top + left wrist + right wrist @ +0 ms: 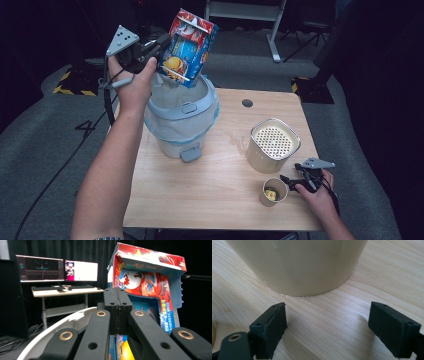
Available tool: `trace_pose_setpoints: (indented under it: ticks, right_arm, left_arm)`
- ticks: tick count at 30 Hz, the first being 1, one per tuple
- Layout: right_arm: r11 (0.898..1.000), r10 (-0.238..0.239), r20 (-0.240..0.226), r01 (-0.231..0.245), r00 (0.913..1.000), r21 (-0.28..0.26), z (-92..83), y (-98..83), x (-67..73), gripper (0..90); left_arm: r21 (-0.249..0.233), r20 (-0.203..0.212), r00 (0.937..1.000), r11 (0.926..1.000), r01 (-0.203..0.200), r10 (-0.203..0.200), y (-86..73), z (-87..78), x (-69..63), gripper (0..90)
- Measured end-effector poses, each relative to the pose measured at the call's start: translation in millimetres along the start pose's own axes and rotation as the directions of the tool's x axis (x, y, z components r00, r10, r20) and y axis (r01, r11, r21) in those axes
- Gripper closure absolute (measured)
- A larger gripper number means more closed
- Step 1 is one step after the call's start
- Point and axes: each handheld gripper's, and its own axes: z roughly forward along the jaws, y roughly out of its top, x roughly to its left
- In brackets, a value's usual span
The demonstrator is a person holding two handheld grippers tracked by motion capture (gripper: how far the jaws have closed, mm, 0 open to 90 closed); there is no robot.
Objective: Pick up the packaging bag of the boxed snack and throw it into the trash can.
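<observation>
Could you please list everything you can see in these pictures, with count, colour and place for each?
Snack box: one, red and blue, held tilted above the bin's mouth.
Bin: one, pale with a blue liner, left half of the table.
Table: one, light wood, centre.
Perforated-top container: one, cream, right of the bin.
Paper cup: one, tan, something yellow inside, near the front edge.
Monitors: two, lit, on a desk in the background.
Left gripper: one, black, shut on the snack box.
Right gripper: one, black, jaws open, on the table beside the paper cup.
</observation>
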Motion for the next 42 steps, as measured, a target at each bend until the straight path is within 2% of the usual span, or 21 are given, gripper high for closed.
trace_pose_setpoints:
  ticks: [2,5,16,18,24,31,32,33,34,35,36,38,39,42]
  right_arm:
    - [1.0,0.0,0.0,0.0,1.0,0.0,0.0,0.0,0.0,14.9]
    - [1.0,0.0,0.0,0.0,1.0,0.0,0.0,0.0,0.0,14.9]
    - [1.0,0.0,0.0,0.0,1.0,0.0,0.0,0.0,0.0,14.9]
    - [1.0,0.0,0.0,0.0,1.0,0.0,0.0,0.0,0.0,14.9]
    - [1.0,0.0,0.0,0.0,1.0,0.0,0.0,0.0,0.0,14.9]
    - [1.0,0.0,0.0,0.0,1.0,0.0,0.0,0.0,0.0,14.9]
    - [1.0,0.0,0.0,0.0,1.0,0.0,0.0,0.0,0.0,14.9]
    - [1.0,0.0,0.0,0.0,1.0,0.0,0.0,0.0,0.0,14.9]
    - [1.0,0.0,0.0,0.0,1.0,0.0,0.0,0.0,0.0,14.9]
    - [1.0,0.0,0.0,0.0,1.0,0.0,0.0,0.0,0.0,14.9]
    - [1.0,0.0,0.0,0.0,1.0,0.0,0.0,0.0,0.0,14.9]
    - [1.0,0.0,0.0,0.0,1.0,0.0,0.0,0.0,0.0,14.9]
    - [1.0,0.0,0.0,0.0,1.0,0.0,0.0,0.0,0.0,14.9]
    - [1.0,0.0,0.0,0.0,1.0,0.0,0.0,0.0,0.0,14.9]
  left_arm:
    - [0.016,-0.029,0.9993,0.9996,-0.022,0.022,-2.9,2.3,2.7,89.3]
    - [0.02,-0.042,0.9989,0.9996,-0.021,0.021,-7.3,4.0,5.6,89.3]
    - [0.057,-0.046,0.9987,0.9981,-0.021,0.024,-24.4,10.4,8.2,89.2]
    - [0.069,-0.052,0.998,0.9971,-0.032,0.036,-26.5,12.2,8.9,89.2]
    - [0.071,-0.055,0.9984,0.9974,-0.012,0.016,-31.9,15.9,9.1,89.1]
    - [0.081,-0.053,0.9984,0.9966,-0.014,0.019,-32.7,19.3,8.2,88.9]
    - [0.102,-0.042,0.9991,0.9947,-0.004,0.009,-32.7,20.9,8.5,88.1]
    - [0.124,-0.035,0.9994,0.9923,0.009,-0.005,-33.1,22.0,8.6,86.3]
    - [0.124,-0.035,0.9994,0.9923,0.009,-0.005,-33.1,22.0,8.6,81.5]
    - [0.136,-0.034,0.9992,0.9903,0.028,-0.023,-33.7,22.9,8.2,74.4]
    - [0.131,-0.042,0.9973,0.9893,0.064,-0.059,-34.0,23.3,5.8,60.6]
    - [0.115,-0.035,0.9982,0.992,0.053,-0.049,-31.2,20.3,2.2,47.5]
    - [0.112,-0.035,0.9987,0.9929,0.041,-0.037,-29.3,18.1,-0.1,44.3]
    - [0.114,-0.031,0.9994,0.9933,0.018,-0.015,-25.6,13.1,-4.1,44.3]
